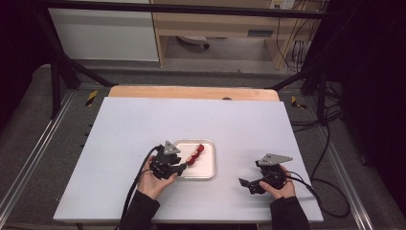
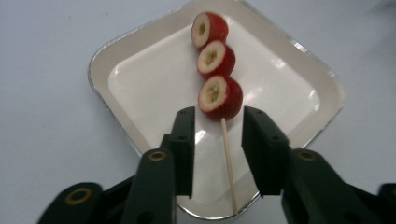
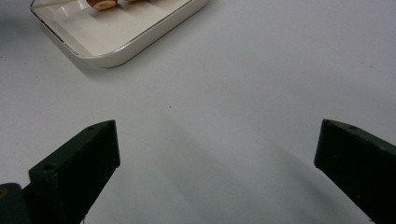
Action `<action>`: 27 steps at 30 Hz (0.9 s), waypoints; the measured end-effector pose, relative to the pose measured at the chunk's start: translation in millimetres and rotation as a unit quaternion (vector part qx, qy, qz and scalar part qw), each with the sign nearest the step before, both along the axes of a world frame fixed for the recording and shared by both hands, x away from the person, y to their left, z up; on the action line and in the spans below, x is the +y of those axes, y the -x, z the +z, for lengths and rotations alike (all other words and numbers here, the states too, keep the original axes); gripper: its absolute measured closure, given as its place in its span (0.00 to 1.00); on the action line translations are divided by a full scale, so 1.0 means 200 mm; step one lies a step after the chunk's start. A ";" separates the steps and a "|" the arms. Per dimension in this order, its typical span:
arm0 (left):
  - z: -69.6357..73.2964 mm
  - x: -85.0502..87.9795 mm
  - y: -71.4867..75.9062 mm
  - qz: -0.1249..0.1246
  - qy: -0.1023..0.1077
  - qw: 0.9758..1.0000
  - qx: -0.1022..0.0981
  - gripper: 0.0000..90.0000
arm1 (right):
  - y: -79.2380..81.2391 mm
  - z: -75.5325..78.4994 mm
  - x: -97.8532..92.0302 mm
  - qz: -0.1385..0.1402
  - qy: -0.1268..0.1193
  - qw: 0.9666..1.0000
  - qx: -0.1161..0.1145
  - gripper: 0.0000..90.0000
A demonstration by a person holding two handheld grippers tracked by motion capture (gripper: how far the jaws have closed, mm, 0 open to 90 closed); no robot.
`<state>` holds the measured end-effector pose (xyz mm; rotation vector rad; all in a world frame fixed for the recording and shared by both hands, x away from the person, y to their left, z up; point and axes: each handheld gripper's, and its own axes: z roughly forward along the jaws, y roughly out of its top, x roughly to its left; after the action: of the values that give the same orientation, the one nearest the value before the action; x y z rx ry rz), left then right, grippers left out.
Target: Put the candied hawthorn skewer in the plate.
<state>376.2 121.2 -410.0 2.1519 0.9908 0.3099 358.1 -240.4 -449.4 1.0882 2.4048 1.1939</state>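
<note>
1. left gripper [image 2: 218, 140], low centre of its own view: jaws parted, released, straddling the skewer [image 2: 229, 163] with a gap on both sides.
2. the skewer lies in the white tray [image 2: 116, 51], mid-frame, stick end toward the near rim.
3. right gripper [image 3: 217, 149] is wide open over bare table [image 3: 261, 70], holding nothing.
4. risk: pulling back crooked could snag the thin stick and drag it over the rim.
5. count: one tray, one skewer, three red slices [image 2: 220, 97], two grippers.
</note>
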 end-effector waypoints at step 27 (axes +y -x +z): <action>-0.12 0.62 0.19 -0.008 0.021 0.998 -0.060 0.12 | 0.01 0.01 -0.01 0.001 -0.009 1.000 -0.001 0.01</action>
<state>339.1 244.7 -434.4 2.0771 0.9051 0.4027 355.8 -242.2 -446.5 1.0898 2.3975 1.2200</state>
